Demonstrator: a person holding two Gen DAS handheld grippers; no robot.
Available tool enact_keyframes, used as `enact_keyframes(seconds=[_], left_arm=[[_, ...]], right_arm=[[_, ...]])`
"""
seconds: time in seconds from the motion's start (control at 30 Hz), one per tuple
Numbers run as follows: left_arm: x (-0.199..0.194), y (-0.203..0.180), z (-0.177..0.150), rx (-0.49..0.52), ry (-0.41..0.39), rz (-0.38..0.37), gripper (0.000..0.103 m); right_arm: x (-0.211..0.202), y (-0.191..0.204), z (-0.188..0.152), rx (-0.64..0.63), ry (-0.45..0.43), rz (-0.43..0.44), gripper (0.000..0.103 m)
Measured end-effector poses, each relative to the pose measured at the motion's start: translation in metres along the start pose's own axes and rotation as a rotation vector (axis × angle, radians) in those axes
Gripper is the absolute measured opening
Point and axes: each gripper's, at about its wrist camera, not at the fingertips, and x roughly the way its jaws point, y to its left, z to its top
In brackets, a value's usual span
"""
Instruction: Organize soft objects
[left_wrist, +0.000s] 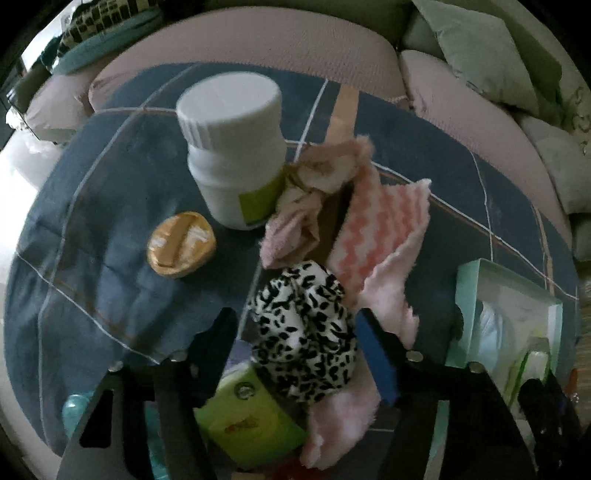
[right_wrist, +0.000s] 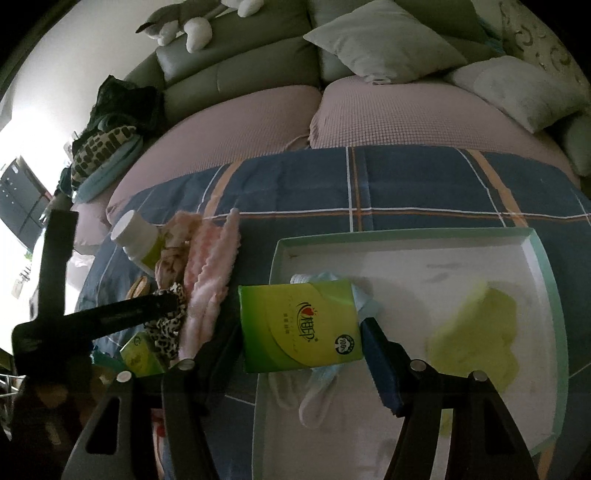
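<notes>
A black-and-white leopard scrunchie (left_wrist: 303, 332) lies on the blue plaid cloth (left_wrist: 110, 258), on top of a pink zigzag cloth (left_wrist: 384, 236). My left gripper (left_wrist: 295, 319) stands open around the scrunchie. Its blue right pad is at the scrunchie's edge, and a thin gap shows on the left side. My right gripper (right_wrist: 299, 325) is shut on a green tissue pack (right_wrist: 299, 328), held over the left end of a mint-rimmed tray (right_wrist: 406, 236). The tray holds pale blue-white fabric (right_wrist: 321, 384) and a yellow-green cloth (right_wrist: 476, 332).
A white bottle (left_wrist: 232, 147), a tan round item (left_wrist: 181, 243) and crumpled pink-beige fabric (left_wrist: 317, 177) sit behind the scrunchie. A second green pack (left_wrist: 251, 417) lies under my left gripper. Sofa cushions (right_wrist: 384, 48) and a plush toy (right_wrist: 192, 22) are beyond the table.
</notes>
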Motion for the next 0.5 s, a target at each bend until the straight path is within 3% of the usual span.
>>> enact_keyframes(seconds=[0.3, 0.5], left_arm=[[0.0107, -0.0030, -0.0001, -0.011, 0.013, -0.012, 0.053], [0.0056, 0.0014, -0.0020, -0.023, 0.008, -0.032, 0.043]], right_arm=[[0.0013, -0.0025, -0.0008, 0.007, 0.009, -0.004, 0.067], [0.0017, -0.0031, -0.0010, 0.009, 0.011, -0.006, 0.067]])
